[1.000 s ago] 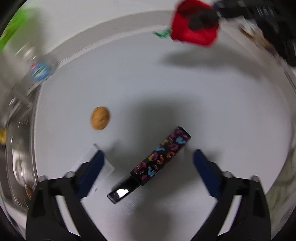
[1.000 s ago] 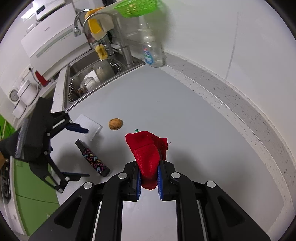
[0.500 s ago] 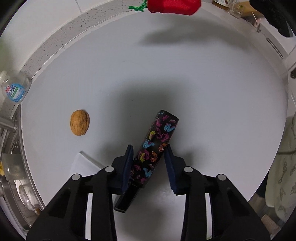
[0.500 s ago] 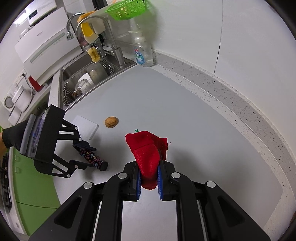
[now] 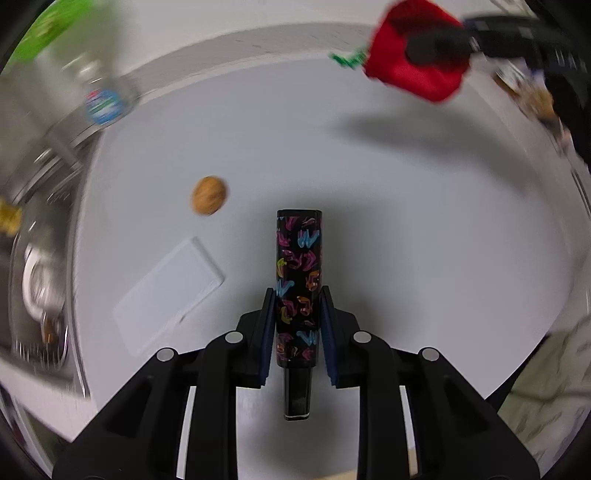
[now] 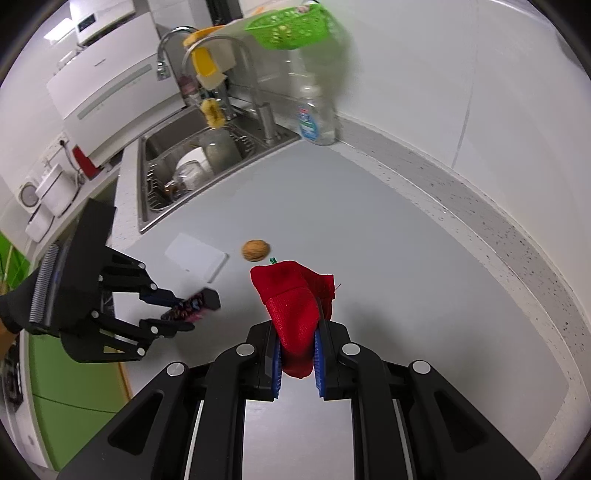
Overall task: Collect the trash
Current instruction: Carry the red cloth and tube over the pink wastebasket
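A black stick with a colourful pattern (image 5: 298, 251) stands straight out between the pads of my left gripper (image 5: 298, 293), whose jaws are closing on it. The stick hangs above the grey counter (image 5: 406, 221). From the right wrist view, the left gripper (image 6: 177, 310) holds the stick (image 6: 195, 302) at the left. My right gripper (image 6: 298, 332) is shut on a red mesh bag (image 6: 291, 295), which also shows as the red bag (image 5: 399, 77) at the upper right. A walnut (image 6: 255, 250) and a white card (image 6: 195, 256) lie on the counter.
A sink (image 6: 184, 166) with dishes and a tap is at the far left. A clear bottle (image 6: 316, 118) stands by the wall under a green basket (image 6: 291, 22). The counter's front edge runs along the green cabinet (image 6: 74, 387) at the left.
My left gripper closed from wide open onto the patterned stick and lifted it off the counter; the stick now lines up with the fingers. The right gripper kept its hold on the red bag.
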Demonstrator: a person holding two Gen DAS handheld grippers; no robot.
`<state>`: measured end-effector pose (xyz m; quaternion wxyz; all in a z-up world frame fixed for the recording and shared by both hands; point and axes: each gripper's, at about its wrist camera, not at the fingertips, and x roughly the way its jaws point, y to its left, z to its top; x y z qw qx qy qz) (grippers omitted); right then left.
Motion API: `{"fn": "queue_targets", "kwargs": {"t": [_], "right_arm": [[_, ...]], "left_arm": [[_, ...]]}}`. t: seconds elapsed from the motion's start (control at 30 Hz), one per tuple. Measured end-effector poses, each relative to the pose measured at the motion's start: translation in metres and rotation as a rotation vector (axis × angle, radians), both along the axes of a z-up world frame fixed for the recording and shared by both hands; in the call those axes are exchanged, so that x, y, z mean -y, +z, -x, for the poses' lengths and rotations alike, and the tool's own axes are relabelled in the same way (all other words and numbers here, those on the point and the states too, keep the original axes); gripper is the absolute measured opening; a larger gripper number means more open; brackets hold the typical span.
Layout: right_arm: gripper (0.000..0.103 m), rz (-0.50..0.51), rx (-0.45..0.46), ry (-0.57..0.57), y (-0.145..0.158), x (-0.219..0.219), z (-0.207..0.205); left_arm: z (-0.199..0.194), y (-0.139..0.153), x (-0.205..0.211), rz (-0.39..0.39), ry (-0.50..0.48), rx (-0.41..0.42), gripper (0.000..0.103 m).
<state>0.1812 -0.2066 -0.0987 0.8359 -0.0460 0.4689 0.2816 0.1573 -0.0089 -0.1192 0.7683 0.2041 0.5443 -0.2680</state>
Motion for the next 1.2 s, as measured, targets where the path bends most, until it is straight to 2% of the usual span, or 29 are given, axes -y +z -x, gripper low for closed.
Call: {"fn": "queue_targets", "kwargs": {"t": [0.2, 0.37, 0.57, 0.73, 0.93, 1.2], "right_arm": [[0.013, -0.023, 0.021, 0.076, 0.008, -0.025, 0.019], [0.013, -0.053, 0.036, 0.164, 0.017, -0.055, 0.041], [0.013, -0.086, 0.047, 0.292, 0.025, -0.102, 0.072], [0.013, -0.095, 0.046, 0.401, 0.023, -0.147, 0.098], [0.013, -0.094, 0.012, 0.557, 0.005, -0.21, 0.137], [0.013, -0.04, -0.058, 0.725, -0.052, -0.293, 0.186]], "left_arm": [[0.029, 0.035, -0.023, 0.034, 0.181, 0.056, 0.022], [0.071, 0.059, -0.053, 0.054, 0.338, 0.111, 0.022], [0.134, 0.076, -0.1, 0.073, 0.537, 0.165, 0.022], [0.19, 0.079, -0.146, 0.075, 0.722, 0.198, 0.022], [0.255, 0.063, -0.195, 0.094, 0.937, 0.204, 0.022], [0.325, -0.002, -0.245, 0.111, 1.195, 0.152, 0.022]]}}
